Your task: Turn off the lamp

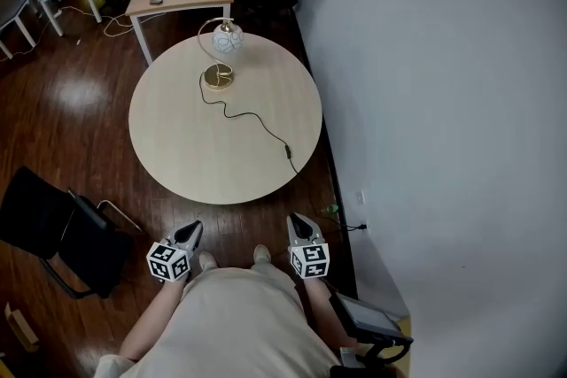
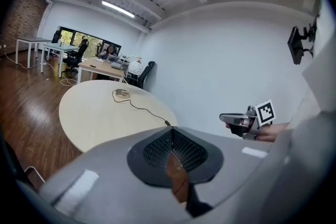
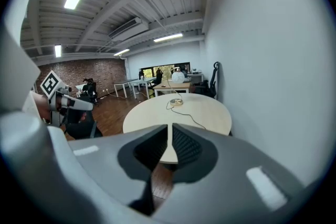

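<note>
The lamp [image 1: 221,57] stands at the far side of the round desk [image 1: 177,146], well away from where you stand at the near edge. Its white globe [image 1: 227,38] hangs inside a thin brass hoop over a small round base [image 1: 218,78]. A thin black cord [image 1: 252,118] snakes toward you from the base to a small dark inline switch [image 1: 289,151] lying near the desk's right rim. Whether the globe is lit, these views do not settle.

You hold both tools low by your waist, short of the desk. The left gripper [image 1: 191,230] has its fingers [image 2: 157,147] pressed together with nothing between them. The right gripper [image 1: 298,220] has its fingers [image 3: 149,150] only a thin slit apart, and the slit is empty.

If the lamp does need switching off, go for the switch rather than the lamp. The globe looks like glass, and on that slim hoop and small foot the lamp is probably light and easy to tip. The switch is small, and the limp cord will likely let it slide, so pin it down onto the desk or pinch it squarely across its sides. What kind of button it carries is too small to see.
</note>
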